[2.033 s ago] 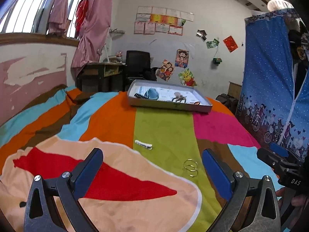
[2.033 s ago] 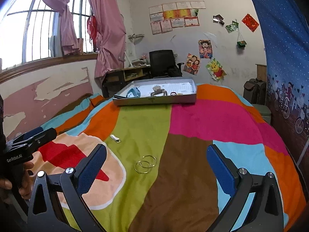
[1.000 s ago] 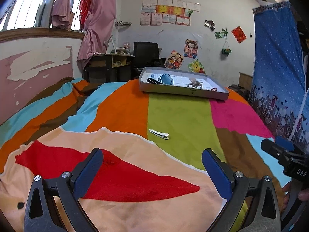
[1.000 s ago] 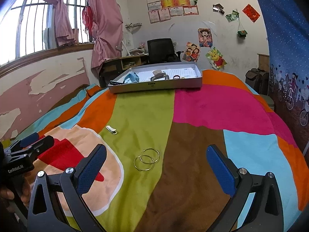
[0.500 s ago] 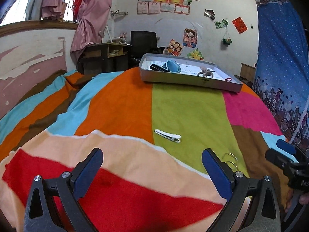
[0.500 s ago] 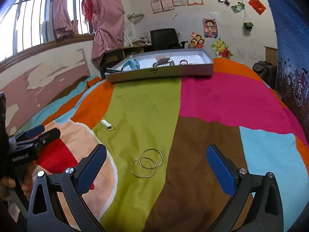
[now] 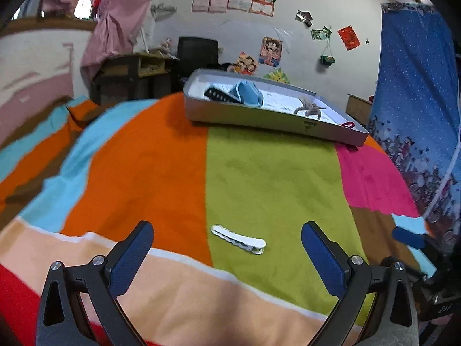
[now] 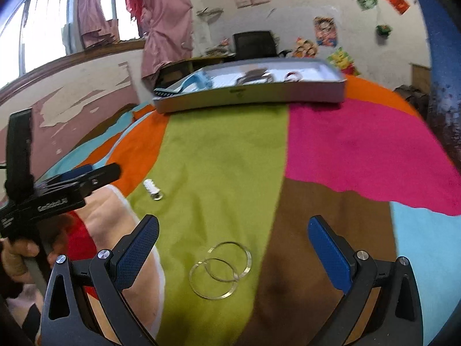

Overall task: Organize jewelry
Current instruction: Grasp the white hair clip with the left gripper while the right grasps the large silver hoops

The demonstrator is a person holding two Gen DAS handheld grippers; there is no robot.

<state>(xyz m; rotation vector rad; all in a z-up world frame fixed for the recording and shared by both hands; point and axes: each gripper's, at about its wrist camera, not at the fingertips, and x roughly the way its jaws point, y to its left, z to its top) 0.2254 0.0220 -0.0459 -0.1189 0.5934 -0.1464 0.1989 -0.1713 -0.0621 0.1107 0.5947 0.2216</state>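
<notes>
We see the left tool (image 7: 227,240) wide apart, holding nothing, the white hair clip (image 7: 238,239) lying between its fingers at lower centre. The right tool (image 8: 233,238) is equally apart above two hoop earrings (image 8: 220,269), lower centre, on the bed (image 8: 230,155).

Lay ahead between the left claw (image 7: 227,240) fingers: hair clip (image 7: 238,239). Sat ahead between the right claw (image 8: 233,243) fingers: two overlapping hoops (image 8: 220,269). Stood far ahead of both: tray (image 7: 259,118), probably holding several accessories.
</notes>
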